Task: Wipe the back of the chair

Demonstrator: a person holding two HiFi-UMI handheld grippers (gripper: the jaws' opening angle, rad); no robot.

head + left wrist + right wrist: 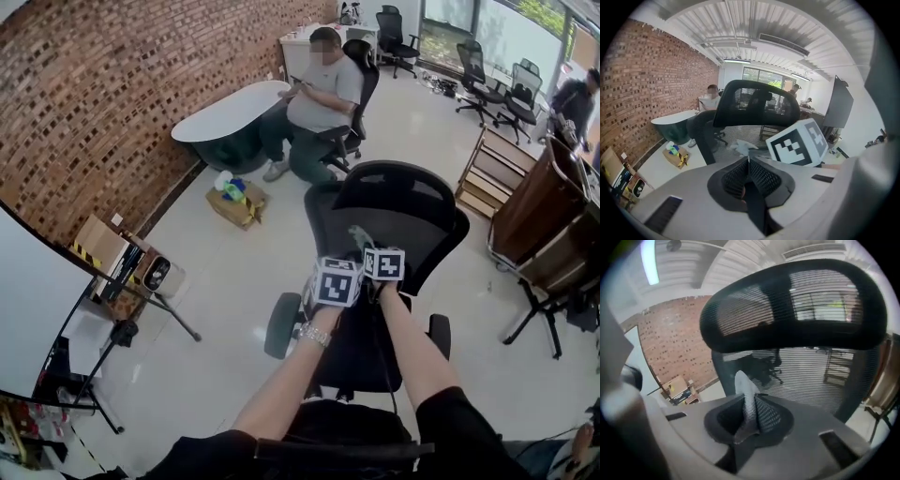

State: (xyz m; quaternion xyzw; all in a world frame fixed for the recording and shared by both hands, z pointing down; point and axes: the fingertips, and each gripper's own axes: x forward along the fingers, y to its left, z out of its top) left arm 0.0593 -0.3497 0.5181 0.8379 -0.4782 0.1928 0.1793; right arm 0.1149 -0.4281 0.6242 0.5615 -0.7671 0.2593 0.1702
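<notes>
The right gripper (747,401) is clamped on one pale cloth (744,385). The cloth's tip stands up close before the mesh chair back (811,376), under the headrest (787,305) that fills the upper frame. The left gripper (749,161) has its jaws together, empty, and sits beside the right one at centre frame in the head view. One cloth, one chair back, two grippers.

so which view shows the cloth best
Right gripper view: the cloth stands mid-frame, pinched in the right gripper. The left gripper view shows a small crumpled bit; the head view only a scrap.
</notes>
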